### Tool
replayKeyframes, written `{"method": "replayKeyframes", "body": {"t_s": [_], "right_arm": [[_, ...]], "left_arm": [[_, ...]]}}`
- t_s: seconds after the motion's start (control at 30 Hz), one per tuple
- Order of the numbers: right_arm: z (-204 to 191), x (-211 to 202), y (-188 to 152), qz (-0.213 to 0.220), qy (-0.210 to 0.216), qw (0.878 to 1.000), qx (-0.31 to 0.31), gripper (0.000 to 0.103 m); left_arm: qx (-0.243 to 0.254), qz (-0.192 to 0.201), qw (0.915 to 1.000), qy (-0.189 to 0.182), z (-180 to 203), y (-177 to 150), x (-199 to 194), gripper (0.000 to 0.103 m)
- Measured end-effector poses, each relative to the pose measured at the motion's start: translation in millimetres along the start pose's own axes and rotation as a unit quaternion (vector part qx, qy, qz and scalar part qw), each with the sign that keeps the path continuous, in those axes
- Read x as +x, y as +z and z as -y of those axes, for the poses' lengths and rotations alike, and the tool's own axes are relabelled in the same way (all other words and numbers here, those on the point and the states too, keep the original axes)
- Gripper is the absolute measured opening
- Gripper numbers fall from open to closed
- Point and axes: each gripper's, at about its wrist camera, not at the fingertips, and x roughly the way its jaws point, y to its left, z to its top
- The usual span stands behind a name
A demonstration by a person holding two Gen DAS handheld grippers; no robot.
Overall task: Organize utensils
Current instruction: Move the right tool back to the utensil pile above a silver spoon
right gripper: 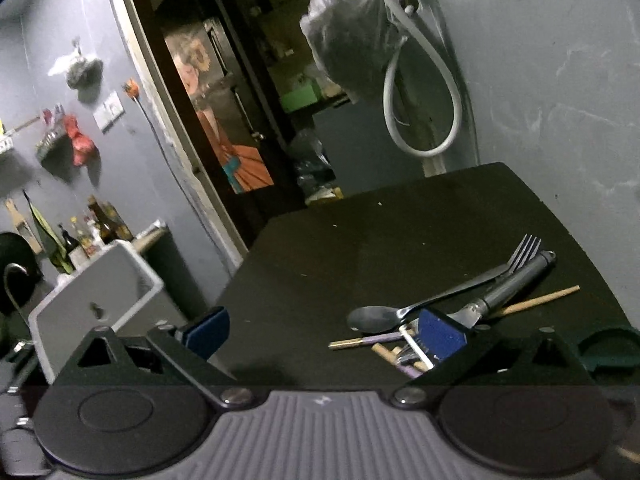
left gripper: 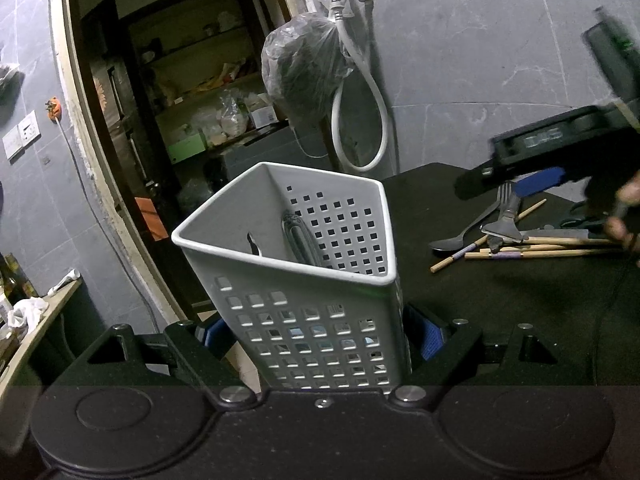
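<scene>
White perforated caddy [left gripper: 304,280] is clamped in the left claw [left gripper: 320,340], steadied for loading; the right claw [right gripper: 324,336], spread wide and empty, faces the utensil pile [right gripper: 440,320] at 3 o'clock on the bench [right gripper: 360,232].

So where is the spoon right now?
The spoon lies on the black table, at the left end of the utensil pile, beside the fork, just ahead of the right gripper.

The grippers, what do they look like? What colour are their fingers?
Both are black, with round discs and silver bolts near the camera. The left gripper and right gripper have black triangular arms ending in fingers with blue ribbed pads. The right one has a grey ridged panel.
</scene>
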Motion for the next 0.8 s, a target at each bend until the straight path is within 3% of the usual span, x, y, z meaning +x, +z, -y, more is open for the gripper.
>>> {"method": "replayKeyframes", "body": {"t_s": [0.43,0.6,0.8], "right_arm": [[1,83,8,-0.052,-0.019,0.995,-0.084,0.103],[9,99,1,-0.083,-0.017,0.995,-0.056,0.103],[2,104,-4,-0.084,0.000,0.995,-0.062,0.102]], "left_arm": [[-0.001,0.000,1.0000,0.000,-1,0,0,0.088],[0.000,0.001,1.0000,0.000,-1,0,0,0.088],[0.002,0.000,1.0000,-0.001,-1,0,1,0.088]]}}
